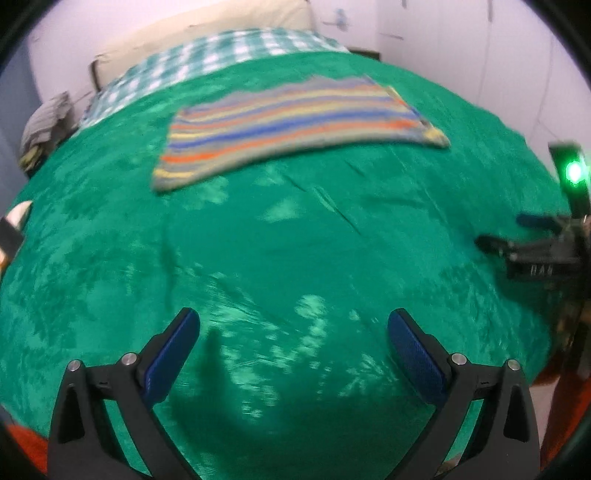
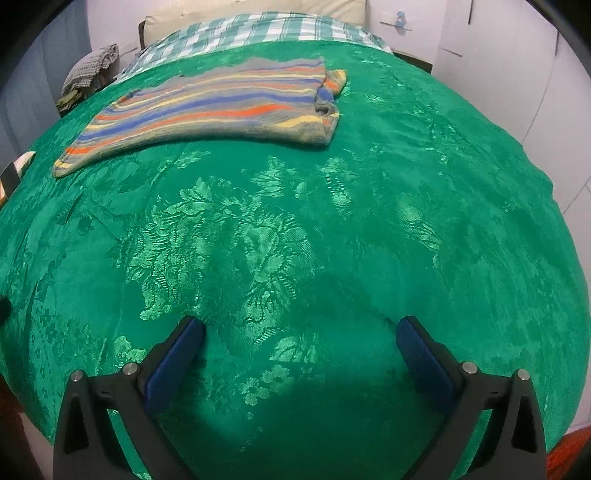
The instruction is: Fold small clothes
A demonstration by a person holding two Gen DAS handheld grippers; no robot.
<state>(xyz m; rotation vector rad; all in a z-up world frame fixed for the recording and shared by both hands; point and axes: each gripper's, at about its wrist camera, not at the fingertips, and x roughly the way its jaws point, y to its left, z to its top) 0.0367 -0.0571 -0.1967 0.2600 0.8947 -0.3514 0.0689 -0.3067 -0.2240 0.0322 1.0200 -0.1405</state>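
A small striped knit garment (image 1: 295,122), grey with orange, blue and yellow bands, lies folded flat on the far half of the green bedspread (image 1: 258,258). It also shows in the right wrist view (image 2: 218,107), with its collar end at the right. My left gripper (image 1: 293,325) is open and empty, low over the near part of the spread, well short of the garment. My right gripper (image 2: 300,332) is open and empty, also over the near spread; it shows in the left wrist view (image 1: 517,236) at the far right.
A green-and-white checked sheet (image 2: 258,31) and a cream headboard cushion (image 2: 258,9) lie beyond the garment. A grey crumpled cloth pile (image 2: 92,68) sits at the far left corner. White walls close in behind and to the right. The bed's edge drops off at the right.
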